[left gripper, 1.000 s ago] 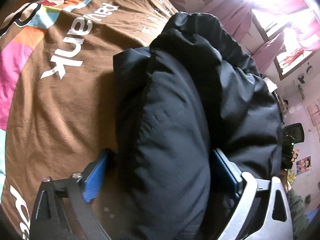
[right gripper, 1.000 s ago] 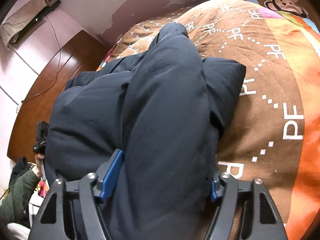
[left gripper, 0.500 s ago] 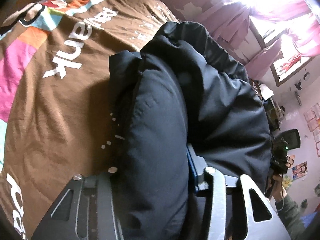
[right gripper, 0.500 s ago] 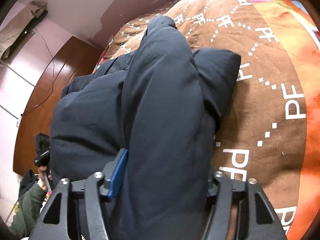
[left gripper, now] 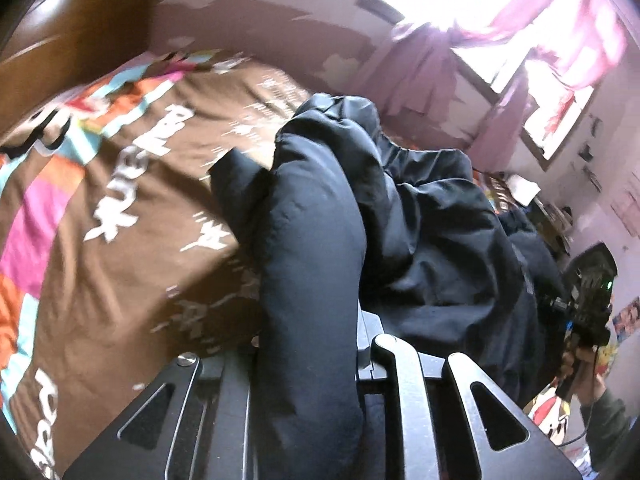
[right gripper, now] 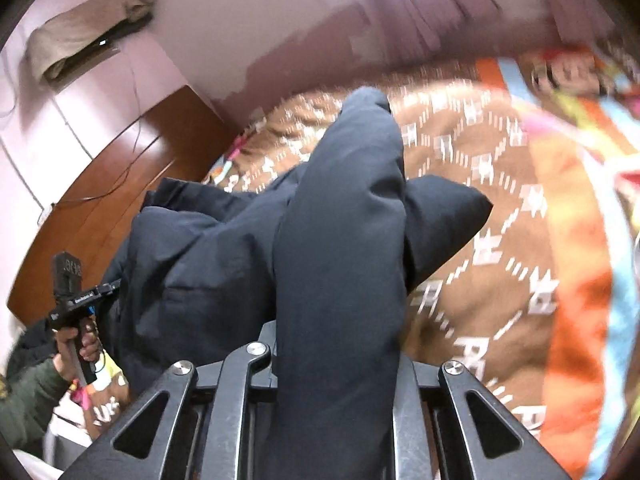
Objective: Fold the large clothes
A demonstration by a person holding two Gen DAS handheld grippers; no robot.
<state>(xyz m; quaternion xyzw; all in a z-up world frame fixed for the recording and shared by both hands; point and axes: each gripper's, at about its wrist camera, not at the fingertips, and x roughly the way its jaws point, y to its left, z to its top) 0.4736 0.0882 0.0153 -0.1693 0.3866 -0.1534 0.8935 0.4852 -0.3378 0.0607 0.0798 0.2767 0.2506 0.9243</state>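
Note:
A large black padded jacket [left gripper: 420, 248] lies bunched on a brown patterned bedspread [left gripper: 132, 240]. My left gripper [left gripper: 308, 344] is shut on a thick fold of the jacket, lifted off the bed. The jacket also shows in the right wrist view [right gripper: 340, 248]. My right gripper [right gripper: 336, 356] is shut on another thick fold of it, raised above the bedspread [right gripper: 500, 264]. The fingertips are hidden by the fabric in both views.
A wooden headboard [right gripper: 104, 216] stands along the bed's far side. A window with pink curtains [left gripper: 520, 40] is behind the bed. A person's hand holds the other gripper's handle at the bed's edge [right gripper: 72, 312], also seen in the left wrist view [left gripper: 588, 312].
Both grippers have closed on the jacket folds and lifted them. Both cameras now tilt up, showing more wall and window, with motion blur.

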